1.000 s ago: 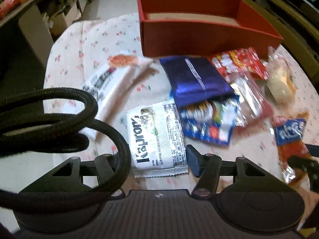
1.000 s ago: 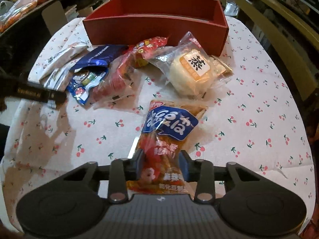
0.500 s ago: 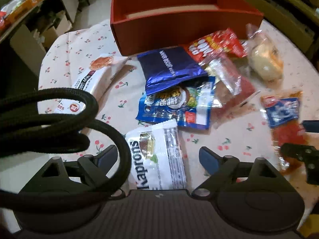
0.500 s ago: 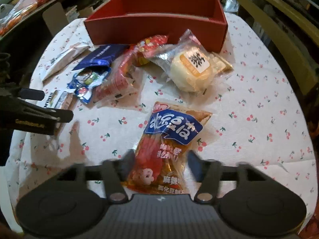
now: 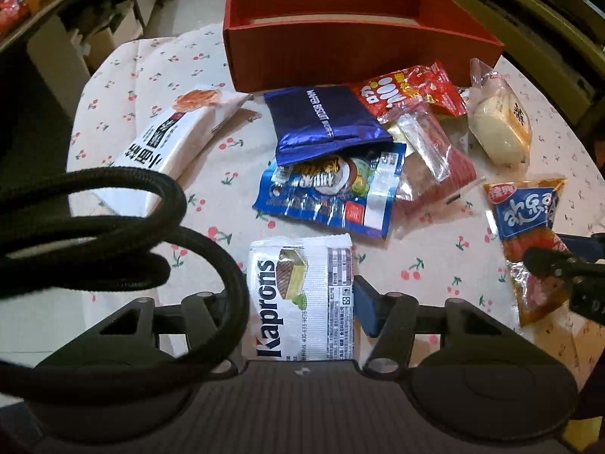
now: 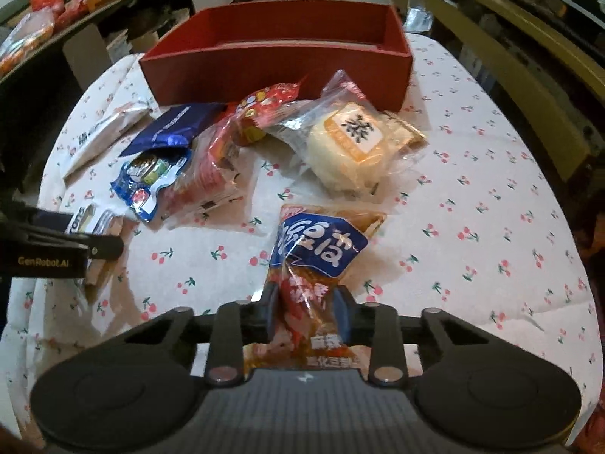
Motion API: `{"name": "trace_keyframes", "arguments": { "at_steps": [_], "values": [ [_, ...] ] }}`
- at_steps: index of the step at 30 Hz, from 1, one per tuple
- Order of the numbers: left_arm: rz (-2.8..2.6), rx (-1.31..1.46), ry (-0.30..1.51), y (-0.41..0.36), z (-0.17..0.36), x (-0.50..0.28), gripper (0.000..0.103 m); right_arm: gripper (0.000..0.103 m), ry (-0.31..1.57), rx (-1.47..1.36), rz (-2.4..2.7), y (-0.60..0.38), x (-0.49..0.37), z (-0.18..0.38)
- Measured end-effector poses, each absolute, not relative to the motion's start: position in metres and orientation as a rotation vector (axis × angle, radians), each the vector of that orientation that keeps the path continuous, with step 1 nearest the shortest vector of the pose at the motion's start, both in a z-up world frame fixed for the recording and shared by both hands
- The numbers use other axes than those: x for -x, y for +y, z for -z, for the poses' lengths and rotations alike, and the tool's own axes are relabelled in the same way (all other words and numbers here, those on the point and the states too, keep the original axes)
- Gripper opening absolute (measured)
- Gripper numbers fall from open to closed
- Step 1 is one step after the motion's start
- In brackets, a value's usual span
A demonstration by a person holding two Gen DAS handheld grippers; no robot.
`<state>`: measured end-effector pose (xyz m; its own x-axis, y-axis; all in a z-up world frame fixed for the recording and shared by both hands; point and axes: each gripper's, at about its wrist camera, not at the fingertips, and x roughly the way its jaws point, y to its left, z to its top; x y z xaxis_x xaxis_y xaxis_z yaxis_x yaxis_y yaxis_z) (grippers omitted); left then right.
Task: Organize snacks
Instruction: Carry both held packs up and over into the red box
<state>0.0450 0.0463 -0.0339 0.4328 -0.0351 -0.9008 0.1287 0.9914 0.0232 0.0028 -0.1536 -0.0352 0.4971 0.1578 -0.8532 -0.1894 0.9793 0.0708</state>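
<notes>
Both grippers, left (image 5: 300,299) and right (image 6: 304,312), have just reclosed, pinching the Kaprons packet (image 5: 302,299) and orange snack bag (image 6: 314,261).

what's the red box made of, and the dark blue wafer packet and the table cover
Red box: looks like matte cardboard, with flat stiff walls and a pale inner edge. Dark blue wafer packet: glossy foil-like film, creased with bright glints. Table cover: cherry-printed sheet, slight sheen and creases, cloth or plastic unclear.

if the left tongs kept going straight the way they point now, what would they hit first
The left tongs are already shut on the white Kaprons packet. Straight ahead, the blue snack bag lies nearest in that line, though they may meet the cherry-print tablecloth first; depth is unclear.
</notes>
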Motion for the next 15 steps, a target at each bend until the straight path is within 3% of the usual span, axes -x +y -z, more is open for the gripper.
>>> {"name": "trace_keyframes", "arguments": {
  "at_steps": [7,10,13,15],
  "values": [
    [0.158,-0.099,1.088,0.037,0.023,-0.037,0.065,0.035,1.033,0.035,-0.169,-0.156,0.009,0.029],
    [0.186,-0.069,1.108,0.036,0.025,-0.044,0.065,0.041,1.058,-0.045,-0.13,-0.162,0.002,0.031],
    [0.183,-0.057,1.123,0.04,0.03,-0.045,0.065,0.063,1.125,-0.149,-0.055,-0.167,-0.013,0.035],
    [0.173,-0.055,1.142,0.043,0.036,-0.044,0.066,0.087,1.124,-0.165,-0.044,-0.159,-0.02,0.037]
  ]
}}
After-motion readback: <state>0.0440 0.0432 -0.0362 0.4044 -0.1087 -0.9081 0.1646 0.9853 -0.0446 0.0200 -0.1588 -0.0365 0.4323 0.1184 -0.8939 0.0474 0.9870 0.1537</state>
